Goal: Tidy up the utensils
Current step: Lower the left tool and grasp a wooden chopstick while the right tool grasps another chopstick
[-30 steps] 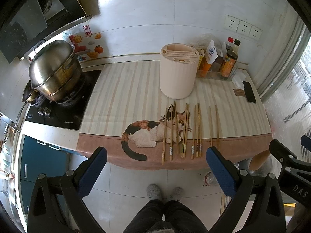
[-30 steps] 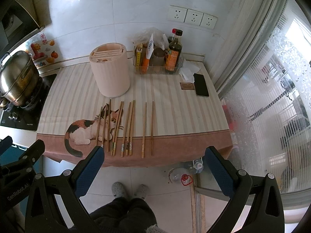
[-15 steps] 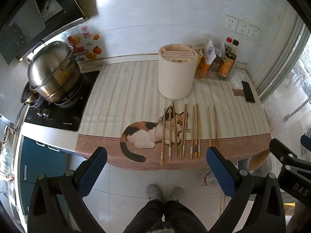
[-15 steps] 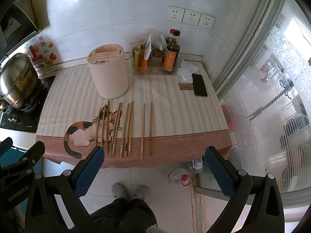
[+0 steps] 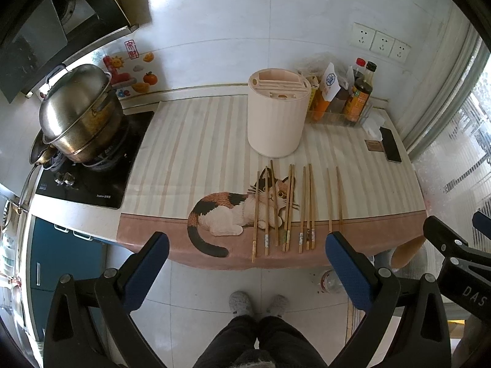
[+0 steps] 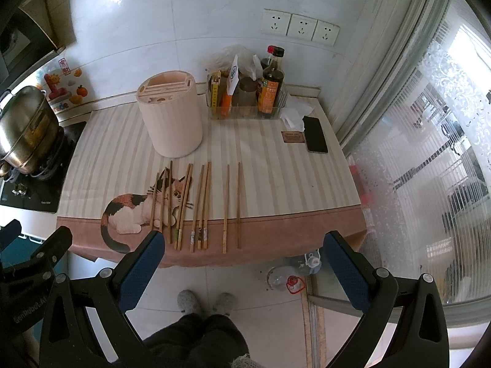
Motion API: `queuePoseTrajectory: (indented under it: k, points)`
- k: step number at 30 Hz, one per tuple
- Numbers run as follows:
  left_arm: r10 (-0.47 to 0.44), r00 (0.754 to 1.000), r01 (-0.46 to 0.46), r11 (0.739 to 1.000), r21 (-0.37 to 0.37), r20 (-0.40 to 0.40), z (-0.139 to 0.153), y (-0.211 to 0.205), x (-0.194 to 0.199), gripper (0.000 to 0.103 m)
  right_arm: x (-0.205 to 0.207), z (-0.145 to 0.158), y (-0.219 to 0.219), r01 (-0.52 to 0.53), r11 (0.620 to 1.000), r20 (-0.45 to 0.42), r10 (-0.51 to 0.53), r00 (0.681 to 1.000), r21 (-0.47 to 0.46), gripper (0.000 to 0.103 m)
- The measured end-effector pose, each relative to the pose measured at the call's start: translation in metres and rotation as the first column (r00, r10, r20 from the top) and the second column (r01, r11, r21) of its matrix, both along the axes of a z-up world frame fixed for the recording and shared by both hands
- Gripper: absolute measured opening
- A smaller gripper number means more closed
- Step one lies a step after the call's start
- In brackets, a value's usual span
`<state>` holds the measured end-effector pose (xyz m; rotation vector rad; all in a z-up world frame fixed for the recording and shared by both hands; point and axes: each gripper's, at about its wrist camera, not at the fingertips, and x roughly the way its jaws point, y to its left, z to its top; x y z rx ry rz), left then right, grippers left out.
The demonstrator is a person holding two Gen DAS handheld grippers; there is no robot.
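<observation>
Wooden chopsticks [image 5: 288, 208], matt. Holder [image 5: 277, 116] smooth matt plastic, cream. Mat [image 5: 190, 141] striped, matt, cloth-like. Pot [image 5: 79, 113] shiny metal, stained. Wall tiles [image 6: 190, 15] glossy. Bottle [image 6: 270, 87] dark, glossy.

Both wrist views look down and forward from high above the floor, well back from the surface [image 5: 214, 141]. The left view sits further left; both share the chopsticks [image 5: 288, 208] and holder [image 6: 170, 116].

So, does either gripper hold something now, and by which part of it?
Nothing is held. The left gripper and the right gripper are both open and empty, above the floor in front of the counter. The chopsticks all lie on the mat.
</observation>
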<state>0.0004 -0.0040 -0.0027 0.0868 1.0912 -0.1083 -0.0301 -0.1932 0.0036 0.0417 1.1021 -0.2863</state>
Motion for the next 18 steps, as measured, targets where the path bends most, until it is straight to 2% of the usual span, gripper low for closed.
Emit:
queuePoseTrajectory:
  k: [3, 6, 11, 15, 18]
  points:
    - [-0.003, 1.000, 0.003, 1.000, -0.008, 0.007, -0.003, 0.002, 0.009, 0.103, 0.003, -0.001, 0.001, 0.004, 1.000, 0.001, -0.004, 1.000, 0.000, 0.103]
    - [-0.006, 0.998, 0.005, 1.000, 0.005, 0.058, -0.007, 0.003, 0.021, 0.103, 0.007, -0.003, 0.002, 0.020, 1.000, 0.005, -0.020, 1.000, 0.012, 0.103]
    - [0.023, 0.991, -0.027, 0.999, 0.029, 0.130, -0.028, 0.016, 0.060, 0.103, 0.016, -0.013, -0.005, 0.075, 0.995, 0.074, -0.081, 0.994, 0.072, 0.103]
    - [0.051, 0.992, -0.056, 0.998, 0.041, 0.115, -0.058, 0.025, 0.093, 0.103, 0.032, -0.035, -0.017, 0.148, 0.988, 0.107, -0.151, 0.983, 0.033, 0.103]
    - [0.057, 0.997, -0.060, 0.997, 0.057, 0.056, -0.092, 0.025, 0.117, 0.103, 0.048, -0.062, -0.031, 0.195, 0.980, 0.083, -0.197, 0.977, 0.037, 0.103]
